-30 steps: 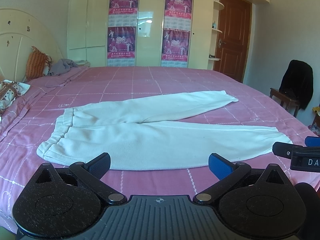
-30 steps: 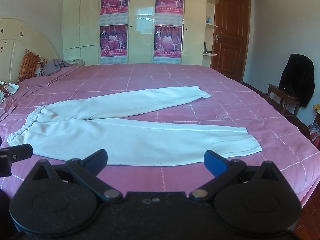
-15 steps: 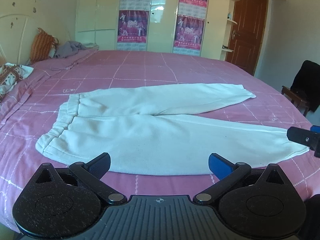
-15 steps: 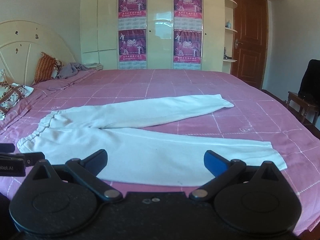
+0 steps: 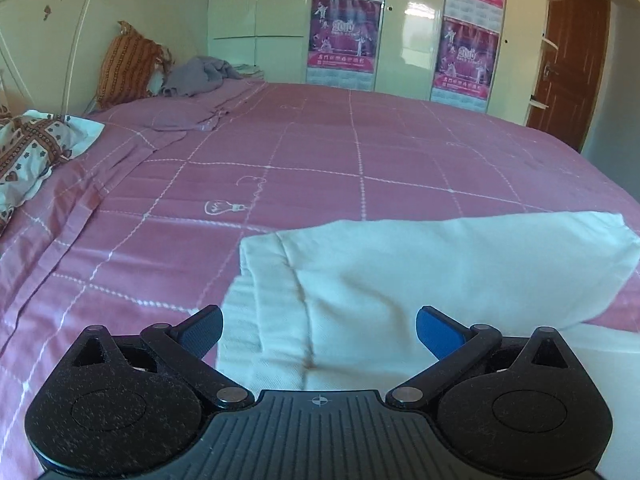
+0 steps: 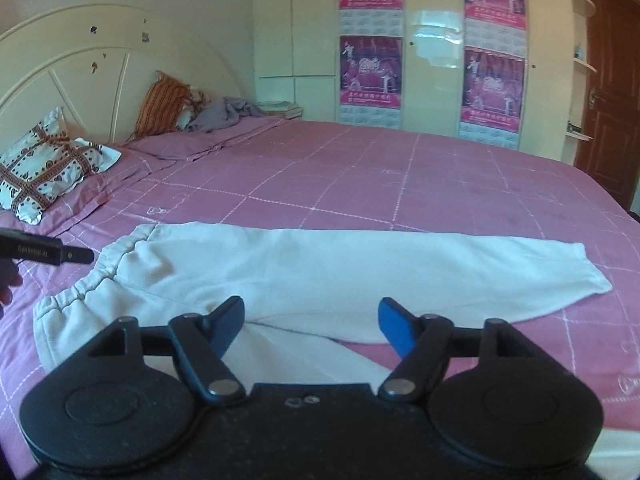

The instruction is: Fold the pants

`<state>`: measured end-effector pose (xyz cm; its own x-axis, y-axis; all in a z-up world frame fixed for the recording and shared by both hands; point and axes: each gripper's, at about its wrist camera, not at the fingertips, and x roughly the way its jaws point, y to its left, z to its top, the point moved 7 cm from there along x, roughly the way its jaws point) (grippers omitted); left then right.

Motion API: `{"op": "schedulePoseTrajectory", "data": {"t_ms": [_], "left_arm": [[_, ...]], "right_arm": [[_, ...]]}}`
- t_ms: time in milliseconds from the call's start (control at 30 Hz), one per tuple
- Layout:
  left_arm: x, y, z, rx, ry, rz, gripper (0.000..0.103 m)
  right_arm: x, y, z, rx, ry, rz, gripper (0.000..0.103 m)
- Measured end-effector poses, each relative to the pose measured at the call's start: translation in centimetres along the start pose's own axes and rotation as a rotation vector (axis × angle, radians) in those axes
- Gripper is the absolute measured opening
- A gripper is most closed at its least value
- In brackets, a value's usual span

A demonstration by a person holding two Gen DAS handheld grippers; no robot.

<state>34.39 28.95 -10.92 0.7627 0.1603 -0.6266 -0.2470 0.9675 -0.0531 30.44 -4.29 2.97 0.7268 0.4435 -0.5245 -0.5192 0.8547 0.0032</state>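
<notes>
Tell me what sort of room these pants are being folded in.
A home bedroom, most likely: a wide bed with a pink checked bedspread, a cream headboard with pillows against it, and a tall wardrobe hung with posters.

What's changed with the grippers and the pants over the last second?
Both grippers moved in low toward the white pants: the left gripper now sits at the waistband, the right gripper over the crotch. Both stayed open, holding nothing. The pants remain spread flat on the pink bedspread.
</notes>
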Motion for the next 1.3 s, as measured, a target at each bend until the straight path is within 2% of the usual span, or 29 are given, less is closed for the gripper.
{"op": "schedulePoseTrajectory", "data": {"t_ms": [100, 267, 300, 333, 400, 500, 600, 633, 667, 767, 833, 900, 967, 1000, 1033, 1067, 1133, 1233, 1300], "left_arm": [[4.8, 2.9, 1.6, 0.018, 0.025, 0.006, 0.074], [12.9, 6.0, 2.2, 0.002, 0.147, -0.101, 0.073], [14.2, 6.0, 2.2, 0.002, 0.168, -0.155, 0.073], [15.2, 6.0, 2.2, 0.011, 0.184, -0.177, 0.073], [17.0, 5.6, 2.1, 0.058, 0.197, -0.210, 0.073], [18.4, 5.3, 2.4, 0.075, 0.180, -0.258, 0.073], [18.8, 5.5, 2.8, 0.044, 0.191, -0.313, 0.046], [18.9, 5.4, 3.0, 0.037, 0.201, -0.342, 0.030], [19.0, 5.4, 3.1, 0.025, 0.210, -0.376, 0.025], [19.4, 5.5, 3.1, 0.037, 0.211, -0.397, 0.028], [19.7, 5.7, 2.9, 0.014, 0.204, -0.406, 0.036], [20.4, 5.5, 3.1, 0.017, 0.192, -0.395, 0.038], [20.9, 5.0, 3.2, 0.045, 0.177, -0.369, 0.031], [20.9, 4.8, 3.2, 0.052, 0.173, -0.373, 0.021], [20.9, 4.8, 3.3, 0.050, 0.170, -0.370, 0.018], [20.5, 4.8, 3.2, 0.059, 0.161, -0.361, 0.017], [18.9, 4.7, 3.6, 0.078, 0.115, -0.342, 0.016], [14.1, 4.9, 5.0, 0.106, -0.015, -0.351, 0.016], [9.9, 4.3, 5.9, 0.175, -0.109, -0.360, 0.016]], "right_arm": [[4.6, -0.1, 1.8, -0.038, 0.022, 0.039, 0.056], [12.3, -0.6, 3.5, -0.082, 0.060, 0.109, 0.055], [13.9, -0.8, 3.9, -0.084, 0.072, 0.120, 0.055], [15.4, -0.9, 4.3, -0.090, 0.083, 0.134, 0.055], [18.1, -0.5, 5.0, -0.143, 0.099, 0.161, 0.054], [22.2, 0.3, 5.9, -0.240, 0.125, 0.197, 0.056], [25.9, -0.1, 6.4, -0.284, 0.178, 0.223, 0.056], [27.0, -0.1, 6.5, -0.309, 0.195, 0.223, 0.056], [27.9, -0.1, 6.6, -0.338, 0.209, 0.227, 0.056], [29.9, -0.2, 6.8, -0.412, 0.237, 0.231, 0.056], [31.3, -0.5, 6.4, -0.436, 0.317, 0.263, 0.056], [31.9, -0.8, 5.7, -0.477, 0.364, 0.283, 0.056], [32.2, -0.8, 5.4, -0.481, 0.381, 0.288, 0.053], [32.2, -0.7, 5.4, -0.465, 0.387, 0.292, 0.029], [32.1, -0.5, 5.3, -0.454, 0.388, 0.294, 0.016], [31.9, -0.2, 5.3, -0.467, 0.384, 0.273, 0.011], [31.1, 0.4, 5.3, -0.489, 0.363, 0.223, 0.007], [27.6, 0.5, 6.9, -0.459, 0.245, 0.173, 0.007], [23.9, 0.6, 7.9, -0.460, 0.172, 0.163, 0.007]]}}
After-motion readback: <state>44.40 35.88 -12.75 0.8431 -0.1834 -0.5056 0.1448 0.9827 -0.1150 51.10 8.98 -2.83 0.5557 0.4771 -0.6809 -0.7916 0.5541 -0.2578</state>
